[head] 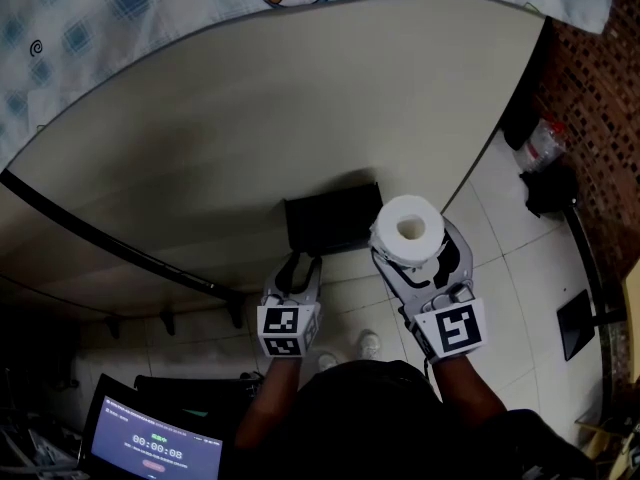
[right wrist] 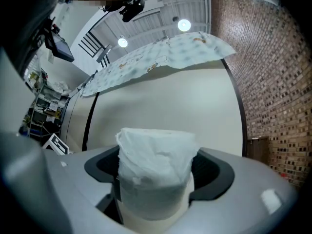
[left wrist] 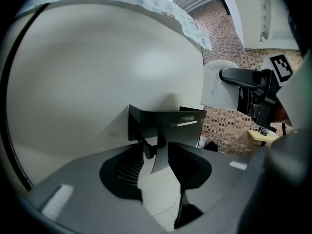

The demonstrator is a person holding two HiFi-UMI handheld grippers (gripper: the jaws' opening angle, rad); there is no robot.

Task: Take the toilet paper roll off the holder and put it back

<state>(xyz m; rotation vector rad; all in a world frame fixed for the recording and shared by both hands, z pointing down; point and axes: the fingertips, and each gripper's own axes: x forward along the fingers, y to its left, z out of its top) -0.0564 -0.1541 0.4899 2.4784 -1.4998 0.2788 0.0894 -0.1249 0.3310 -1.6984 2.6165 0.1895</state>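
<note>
Roll (head: 408, 230) of white toilet paper, soft and a little crumpled on its outer wrap, with a round hollow core showing in the head view. It is off the holder (head: 332, 220), just to the holder's right. The right gripper (head: 418, 253), smooth grey plastic with black inner faces, has its jaws spread fairly wide and pressed against the roll's two sides. The holder is a matte black, boxy bracket fixed to a smooth cream panel (head: 250, 118). The left gripper (head: 297, 270) sits just below the holder. Its jaws stand apart and clamp nothing, and a thin black flap of the holder reaches down between their tips. Pale cloth (head: 100, 8) with a blue pattern drapes over the panel's top edge. Rough brick wall (right wrist: 273, 82) and glossy white floor tiles (head: 510, 268) lie to the right.
</note>
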